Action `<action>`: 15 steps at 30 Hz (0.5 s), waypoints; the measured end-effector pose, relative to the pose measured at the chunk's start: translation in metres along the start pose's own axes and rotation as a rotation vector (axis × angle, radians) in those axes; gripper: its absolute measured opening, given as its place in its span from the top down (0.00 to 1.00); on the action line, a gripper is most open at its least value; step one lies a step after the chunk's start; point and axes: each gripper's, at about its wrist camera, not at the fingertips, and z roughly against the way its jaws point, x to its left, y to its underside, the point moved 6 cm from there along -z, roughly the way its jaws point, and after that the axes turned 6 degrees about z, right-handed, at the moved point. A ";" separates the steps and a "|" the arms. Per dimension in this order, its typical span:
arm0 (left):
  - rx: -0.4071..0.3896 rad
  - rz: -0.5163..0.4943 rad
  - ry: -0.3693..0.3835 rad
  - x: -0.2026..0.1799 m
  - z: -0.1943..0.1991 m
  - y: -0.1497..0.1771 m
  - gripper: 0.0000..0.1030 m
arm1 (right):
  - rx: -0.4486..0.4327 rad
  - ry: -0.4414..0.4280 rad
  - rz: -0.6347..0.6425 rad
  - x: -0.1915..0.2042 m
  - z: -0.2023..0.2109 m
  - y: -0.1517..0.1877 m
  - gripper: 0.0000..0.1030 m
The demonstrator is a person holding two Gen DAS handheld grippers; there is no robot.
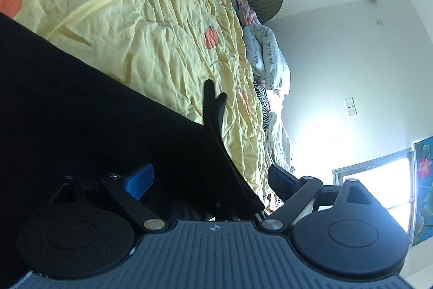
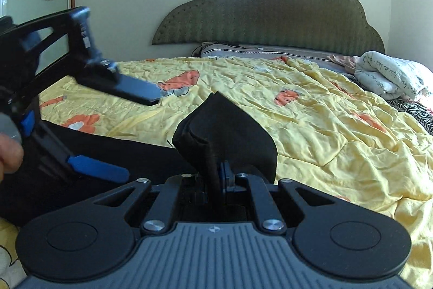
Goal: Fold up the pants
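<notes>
Right gripper [image 2: 221, 175] was what I checked first: its blue-padded fingers were clenched on a bunched corner of the black pants [image 2: 224, 132], and the cloth rose from the pinch in a dark peak over the near middle of the bed. From that peak the pants ran away to the left, low across the yellow quilt [image 2: 311, 126], and under my other tool.

On the left gripper [image 1: 211, 180] I saw the jaws standing wide apart, released, with nothing pressed between the blue pads [image 1: 139, 179]. In its own tilted view an edge of the pants crossed the gap between the fingers, but I could not see either pad bearing on it. Most of that view's near left was filled with the black cloth, lying on the quilt. A thin dark forked strip [image 1: 213, 102] stood up off the cloth's edge against the yellow; I could not tell what it was.

From the right wrist I could see the left gripper at the far left of the picture, blurred, one finger reaching out over the quilt and the other lower, over the pants. Part of the person's hand [image 2: 9, 153] showed at the left edge, on its grip.

Beyond, the quilt carried orange and pale blue flowers and was much creased. A scalloped green headboard [image 2: 270, 10] stood at the far end beneath a window, a rolled white blanket [image 2: 389, 75] with writing on it lay at the far right, and striped cloth lay just beside it.
</notes>
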 end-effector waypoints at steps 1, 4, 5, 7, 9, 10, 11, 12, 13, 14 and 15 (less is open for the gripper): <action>-0.005 0.004 -0.005 -0.001 -0.004 -0.002 0.11 | -0.002 -0.004 0.014 0.003 0.001 0.000 0.92; -0.024 0.025 -0.002 -0.002 -0.012 -0.010 0.11 | -0.011 -0.013 0.067 0.014 0.006 0.001 0.92; -0.038 0.021 -0.014 -0.002 -0.013 -0.013 0.12 | -0.014 -0.014 0.097 0.020 0.008 0.001 0.92; -0.064 0.004 -0.041 0.000 -0.015 -0.019 0.21 | -0.022 -0.014 0.151 0.030 0.011 0.002 0.91; -0.059 -0.003 -0.055 0.003 -0.014 -0.023 0.52 | -0.024 -0.001 0.217 0.041 0.012 0.003 0.91; -0.053 -0.003 -0.069 0.005 -0.014 -0.024 0.74 | -0.023 0.010 0.245 0.045 0.012 0.003 0.91; -0.056 -0.008 -0.087 0.006 -0.013 -0.025 0.93 | -0.024 0.024 0.269 0.049 0.012 0.002 0.91; -0.071 -0.021 -0.100 0.008 -0.009 -0.025 0.96 | -0.030 0.037 0.285 0.052 0.012 0.002 0.91; -0.089 -0.036 -0.105 0.007 -0.003 -0.026 0.97 | -0.037 0.038 0.289 0.054 0.013 0.000 0.91; -0.107 -0.051 -0.109 0.007 0.002 -0.027 0.97 | -0.047 0.032 0.285 0.058 0.014 -0.002 0.91; -0.122 -0.070 -0.111 0.005 0.008 -0.027 0.97 | -0.057 0.026 0.278 0.060 0.016 -0.004 0.92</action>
